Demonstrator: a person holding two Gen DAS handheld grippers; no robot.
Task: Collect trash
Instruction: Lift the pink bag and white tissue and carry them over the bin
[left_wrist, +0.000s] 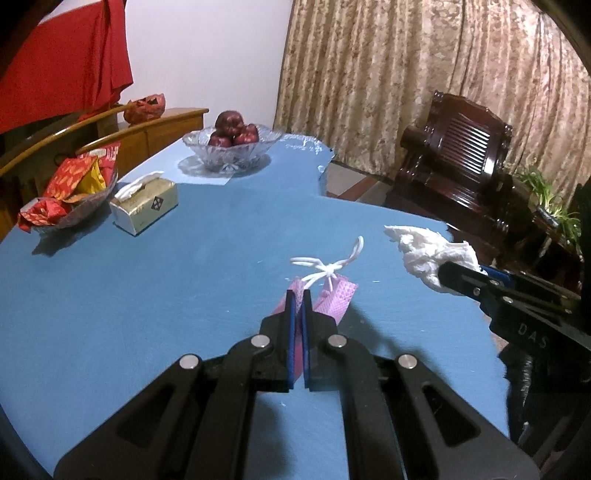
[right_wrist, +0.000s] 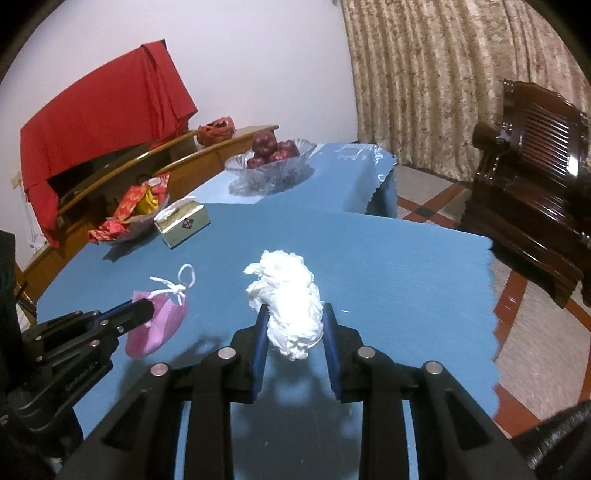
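My left gripper (left_wrist: 299, 297) is shut on a folded pink face mask (left_wrist: 334, 297) with knotted white ear loops, and holds it just above the blue tablecloth (left_wrist: 147, 295). The right wrist view shows the same mask (right_wrist: 155, 332) hanging from the left gripper (right_wrist: 146, 309) at the lower left. My right gripper (right_wrist: 295, 310) is shut on a crumpled white tissue wad (right_wrist: 288, 295), which bulges out ahead of the blue pads and casts a shadow on the cloth below. In the left wrist view, the tissue (left_wrist: 417, 251) sticks out of the right gripper (left_wrist: 450, 275) near the table's right edge.
A tissue box (left_wrist: 146, 206) and a glass bowl of red snack packets (left_wrist: 70, 195) stand at the left. A glass bowl of red apples (left_wrist: 231, 142) sits at the back. A dark wooden chair (left_wrist: 461, 162) stands beyond the cloth's scalloped right edge (right_wrist: 491, 295).
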